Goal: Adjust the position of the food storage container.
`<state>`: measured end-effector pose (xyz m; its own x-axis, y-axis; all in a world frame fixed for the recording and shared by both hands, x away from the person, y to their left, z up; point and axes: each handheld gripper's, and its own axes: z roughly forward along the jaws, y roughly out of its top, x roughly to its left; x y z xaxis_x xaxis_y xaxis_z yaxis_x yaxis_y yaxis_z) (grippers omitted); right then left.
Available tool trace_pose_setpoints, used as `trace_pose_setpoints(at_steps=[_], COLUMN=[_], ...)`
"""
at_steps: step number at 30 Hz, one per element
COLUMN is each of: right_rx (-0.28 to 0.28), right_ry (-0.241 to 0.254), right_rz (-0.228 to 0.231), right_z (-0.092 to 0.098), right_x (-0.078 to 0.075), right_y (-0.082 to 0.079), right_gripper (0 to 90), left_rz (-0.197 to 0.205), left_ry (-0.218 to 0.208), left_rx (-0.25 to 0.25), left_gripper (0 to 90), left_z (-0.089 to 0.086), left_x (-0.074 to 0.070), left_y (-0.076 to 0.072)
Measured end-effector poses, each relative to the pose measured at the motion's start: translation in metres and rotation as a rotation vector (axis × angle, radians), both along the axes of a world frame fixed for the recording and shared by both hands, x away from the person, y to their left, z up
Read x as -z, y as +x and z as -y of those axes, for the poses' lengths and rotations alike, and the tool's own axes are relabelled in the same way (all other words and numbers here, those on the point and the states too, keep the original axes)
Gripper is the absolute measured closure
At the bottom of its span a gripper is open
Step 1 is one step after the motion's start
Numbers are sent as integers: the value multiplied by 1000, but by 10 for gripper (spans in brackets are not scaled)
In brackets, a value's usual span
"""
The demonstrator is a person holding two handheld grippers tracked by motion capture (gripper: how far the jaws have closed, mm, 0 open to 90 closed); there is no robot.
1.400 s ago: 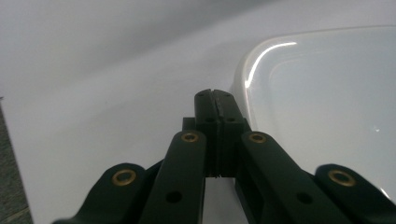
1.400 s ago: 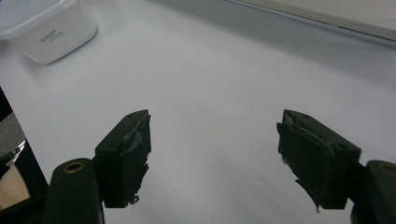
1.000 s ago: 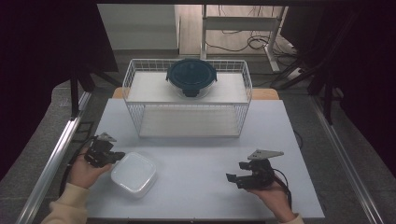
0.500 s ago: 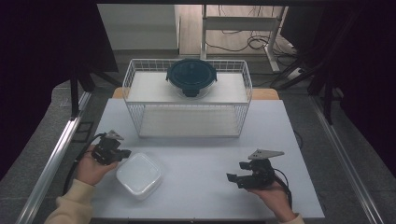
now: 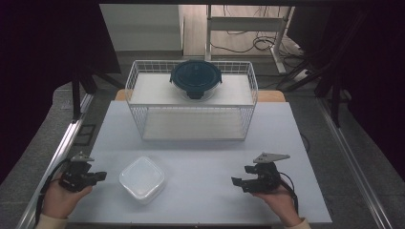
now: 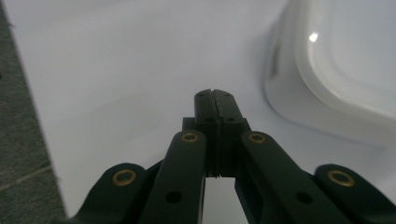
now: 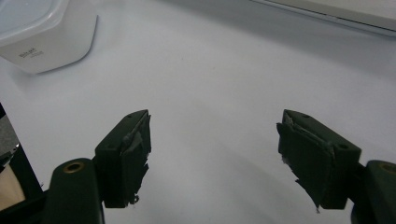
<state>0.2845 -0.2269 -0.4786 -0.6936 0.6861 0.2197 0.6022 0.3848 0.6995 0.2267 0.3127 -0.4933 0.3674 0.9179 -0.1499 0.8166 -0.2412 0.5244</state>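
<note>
A white square lidded container [image 5: 142, 179] lies on the white table [image 5: 200, 152] near its front left. My left gripper [image 5: 101, 176] rests just left of it, apart from it, pointing towards it. The left gripper view has the left gripper [image 6: 214, 95] shut with nothing between its jaws, and the container [image 6: 355, 70] to the right of them. My right gripper [image 5: 237, 181] sits at the front right, aimed left. In the right gripper view it [image 7: 215, 135] stands wide open over bare table, with the container [image 7: 42, 32] far off at the upper left.
A white wire rack [image 5: 191, 119] stands at the back of the table, with a dark blue round lidded container [image 5: 196, 76] on its top shelf. A metal rail [image 5: 57, 152] runs along the table's left side. A desk frame and cables lie beyond.
My left gripper first moved in towards the container, nudging it slightly right, then drew back to the front left edge. The right gripper has stayed put.
</note>
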Motion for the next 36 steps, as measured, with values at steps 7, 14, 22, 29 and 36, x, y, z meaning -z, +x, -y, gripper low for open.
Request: trace_pose_setpoints(at_steps=[7, 14, 22, 29, 36], right_rx=[-8, -6, -11, -12, -14], right_ry=[-9, -8, -11, -12, -10], right_rz=[0, -3, -4, -8, -10], right_z=[-3, 0, -1, -1, -1], right_x=[0, 1, 2, 2, 2], right_y=[0, 1, 1, 1, 0], right_gripper=[255, 255, 255, 255, 255], left_rz=[-30, -21, -18, -15, -17], left_ry=[-33, -8, -14, -20, -32], left_rx=[69, 82, 132, 193, 253], left_gripper=[900, 900, 900, 900, 900], left_z=[27, 43, 69, 103, 141], left_x=[7, 6, 6, 7, 5], left_y=[3, 16, 33, 48, 65])
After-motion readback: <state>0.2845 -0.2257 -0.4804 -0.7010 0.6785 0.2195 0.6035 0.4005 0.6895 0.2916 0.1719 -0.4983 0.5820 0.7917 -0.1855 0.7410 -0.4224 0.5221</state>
